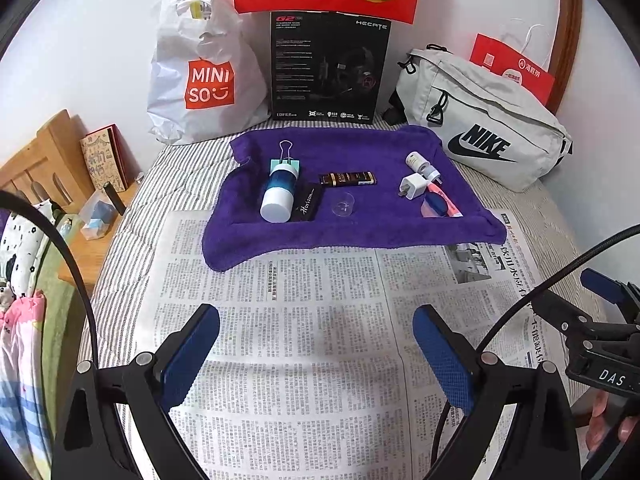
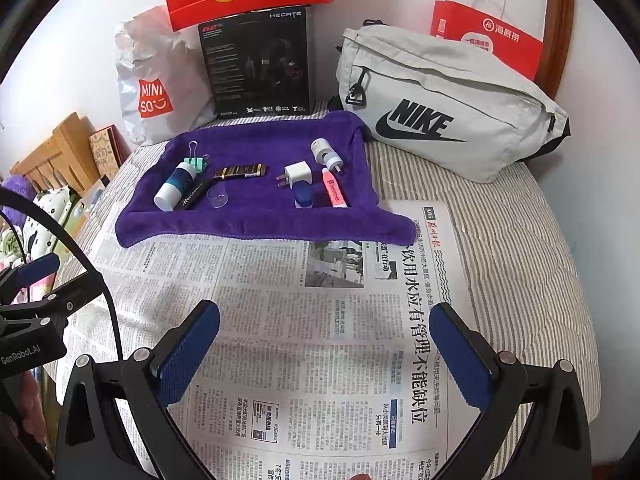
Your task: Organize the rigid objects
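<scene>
Hovering both over the spread newspaper (image 1: 304, 320), I see my left hand-held gripper (image 1: 316, 344) and right hand-held gripper (image 2: 326, 344) released, empty; the white-and-blue cylindrical bottle (image 1: 278, 194) and white plastic plug adapter (image 2: 298, 175) lie on the purple towel (image 2: 248, 216) ahead.

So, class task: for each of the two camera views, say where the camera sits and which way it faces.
Left wrist: sits on the left gripper, looks forward over the newspaper toward the purple towel; the right gripper shows at its right edge.
Right wrist: sits on the right gripper, same heading; the left gripper shows at its left edge.
Shared: towel, Nike bag, wall.
</scene>
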The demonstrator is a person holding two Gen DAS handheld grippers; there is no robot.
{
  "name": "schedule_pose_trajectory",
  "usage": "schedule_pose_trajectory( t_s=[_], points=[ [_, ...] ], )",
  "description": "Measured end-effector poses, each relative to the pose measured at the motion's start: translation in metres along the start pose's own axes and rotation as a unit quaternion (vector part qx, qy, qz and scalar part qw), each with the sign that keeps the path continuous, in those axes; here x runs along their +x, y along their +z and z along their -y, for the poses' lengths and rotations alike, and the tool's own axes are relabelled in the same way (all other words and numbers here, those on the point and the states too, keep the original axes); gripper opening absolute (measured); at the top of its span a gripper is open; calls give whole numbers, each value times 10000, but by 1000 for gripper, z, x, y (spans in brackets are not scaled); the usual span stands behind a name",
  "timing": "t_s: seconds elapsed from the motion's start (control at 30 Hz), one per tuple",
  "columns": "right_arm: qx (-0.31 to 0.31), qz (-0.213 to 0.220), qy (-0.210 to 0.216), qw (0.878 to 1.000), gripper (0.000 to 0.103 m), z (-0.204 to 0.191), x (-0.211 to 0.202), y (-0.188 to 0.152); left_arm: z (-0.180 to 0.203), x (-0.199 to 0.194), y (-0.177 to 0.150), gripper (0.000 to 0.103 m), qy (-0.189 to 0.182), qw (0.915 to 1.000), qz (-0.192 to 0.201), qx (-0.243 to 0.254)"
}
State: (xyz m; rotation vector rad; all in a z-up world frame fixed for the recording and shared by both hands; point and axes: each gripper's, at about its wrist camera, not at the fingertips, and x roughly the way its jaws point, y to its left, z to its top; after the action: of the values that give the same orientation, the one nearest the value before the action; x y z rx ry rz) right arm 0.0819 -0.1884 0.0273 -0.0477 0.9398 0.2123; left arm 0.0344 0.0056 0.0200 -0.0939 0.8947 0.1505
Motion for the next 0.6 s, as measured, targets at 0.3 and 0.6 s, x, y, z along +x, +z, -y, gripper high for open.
schedule_pose_trajectory(
  t_s=[0.3, 0.6],
  points=[
    [-16, 24, -12, 10000, 103, 0, -4, 0, 0, 0, 0, 98, 3, 10000, -23, -2],
    [-1, 49, -2, 10000, 103, 2, -7, 1, 1, 1, 0, 98, 3, 10000, -18, 27]
  ],
)
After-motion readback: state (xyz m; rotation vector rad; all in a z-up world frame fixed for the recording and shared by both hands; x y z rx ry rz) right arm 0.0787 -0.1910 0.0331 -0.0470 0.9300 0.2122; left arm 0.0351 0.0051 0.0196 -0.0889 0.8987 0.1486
